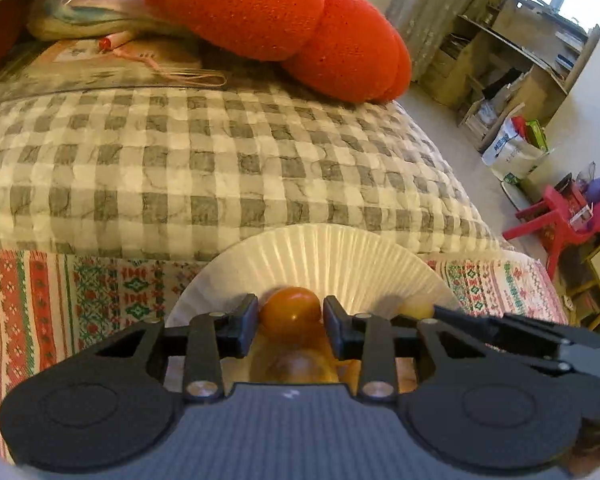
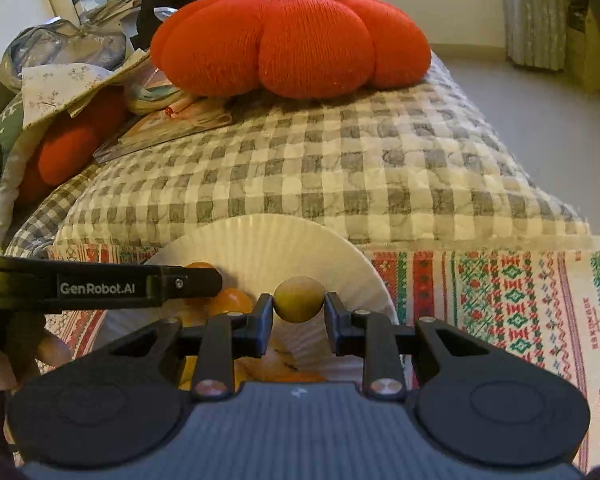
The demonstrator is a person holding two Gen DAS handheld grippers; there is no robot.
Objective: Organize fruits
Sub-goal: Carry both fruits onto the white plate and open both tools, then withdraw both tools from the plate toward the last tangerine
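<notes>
At the lower centre of the left wrist view, the left claw (image 1: 290, 320) pinched an orange fruit (image 1: 290, 309) over the white paper plate (image 1: 320, 256). In the right wrist view, the right claw (image 2: 299, 312) pinched a yellow-green fruit (image 2: 299, 299) above the same plate (image 2: 260, 240), which lay on the patterned cloth (image 2: 500, 300) at lower centre.

Two grippers: the left gripper (image 1: 290, 322) with one orange fruit (image 1: 290, 309) between its fingers, the right gripper (image 2: 299, 312) with one yellow-green fruit (image 2: 299, 298) between its own. One more orange fruit (image 2: 230, 301) shows just left of the right gripper, under the left gripper's finger; further orange pieces lie below the fingers, too hidden to count. One white plate (image 2: 260, 240) sits ahead of both. Beyond it, one red knitted cushion (image 2: 292, 38) and one checked quilt (image 2: 320, 152). One red stool (image 1: 556, 216) stands far right of the left gripper.
</notes>
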